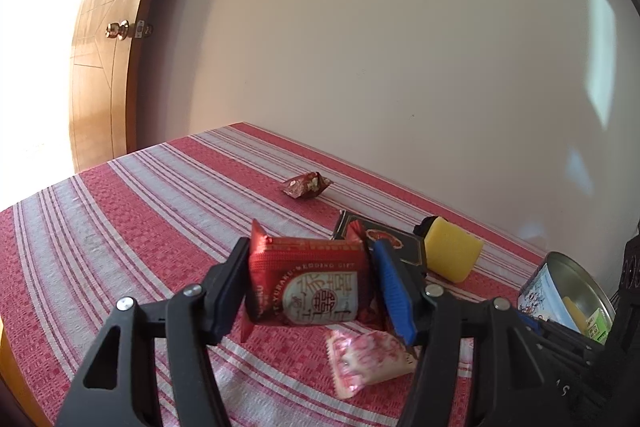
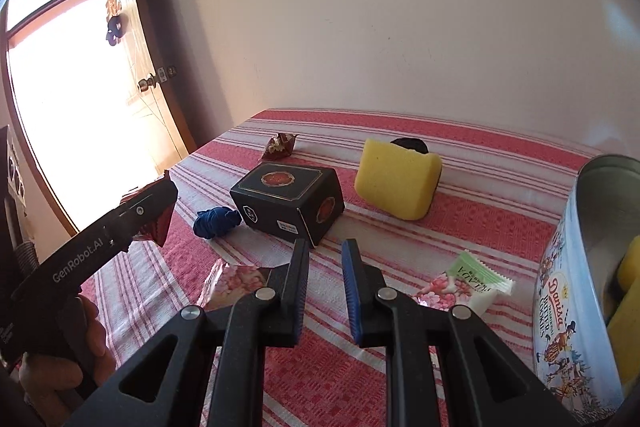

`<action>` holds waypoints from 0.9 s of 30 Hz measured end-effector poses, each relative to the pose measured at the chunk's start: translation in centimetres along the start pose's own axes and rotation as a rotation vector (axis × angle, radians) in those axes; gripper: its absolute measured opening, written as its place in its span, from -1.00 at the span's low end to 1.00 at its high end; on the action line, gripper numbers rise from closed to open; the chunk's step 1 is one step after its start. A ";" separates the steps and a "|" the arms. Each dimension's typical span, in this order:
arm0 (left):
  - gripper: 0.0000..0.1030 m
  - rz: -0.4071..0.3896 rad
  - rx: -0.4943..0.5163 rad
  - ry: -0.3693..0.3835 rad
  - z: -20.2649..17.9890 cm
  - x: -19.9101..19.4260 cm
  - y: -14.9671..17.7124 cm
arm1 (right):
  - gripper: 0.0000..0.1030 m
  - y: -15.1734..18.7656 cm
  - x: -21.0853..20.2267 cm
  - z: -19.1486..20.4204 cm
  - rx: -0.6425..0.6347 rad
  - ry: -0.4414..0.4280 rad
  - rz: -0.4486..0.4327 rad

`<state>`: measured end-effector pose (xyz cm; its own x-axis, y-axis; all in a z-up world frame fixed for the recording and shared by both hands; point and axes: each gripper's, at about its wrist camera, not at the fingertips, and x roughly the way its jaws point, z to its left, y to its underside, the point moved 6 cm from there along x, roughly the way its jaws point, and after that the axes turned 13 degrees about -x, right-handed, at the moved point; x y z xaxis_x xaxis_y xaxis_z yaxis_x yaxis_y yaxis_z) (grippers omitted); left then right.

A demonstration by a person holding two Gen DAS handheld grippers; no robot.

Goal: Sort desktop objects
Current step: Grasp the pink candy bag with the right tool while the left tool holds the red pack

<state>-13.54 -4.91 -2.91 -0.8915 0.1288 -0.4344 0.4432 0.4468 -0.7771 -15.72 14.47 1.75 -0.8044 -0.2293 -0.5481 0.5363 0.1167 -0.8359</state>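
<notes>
**Holding one packet aloft, tin waiting on the right**

Nearest you, your left gripper point(image 1: 310, 287) has its jaws about half open, clamped on the red wedding-gift packet point(image 1: 308, 283), lifted off the striped desk point(image 1: 120, 227). Your right gripper point(image 2: 325, 291) is nearly closed with nothing between the jaws. Below lie a pink packet point(image 1: 366, 359) and a green-and-pink sachet point(image 2: 466, 285). Right of them stands the open cookie tin point(image 2: 560, 311). Farther off sit the black box point(image 2: 288, 201), yellow sponge point(image 2: 396, 183) and a far candy point(image 1: 306, 185). Next, probably carry the red packet over the tin's rim before releasing.
</notes>
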 end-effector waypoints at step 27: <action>0.04 0.020 -0.097 0.097 4.9 -1.3 -1.9 | 0.02 1.1 7.3 8.1 -0.230 -0.218 0.262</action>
<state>-12.82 -10.27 -3.10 -0.8896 0.2210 -0.3996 0.4537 0.5265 -0.7190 -18.99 5.13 -2.95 -0.5617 -0.3597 -0.7451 0.6247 0.4061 -0.6670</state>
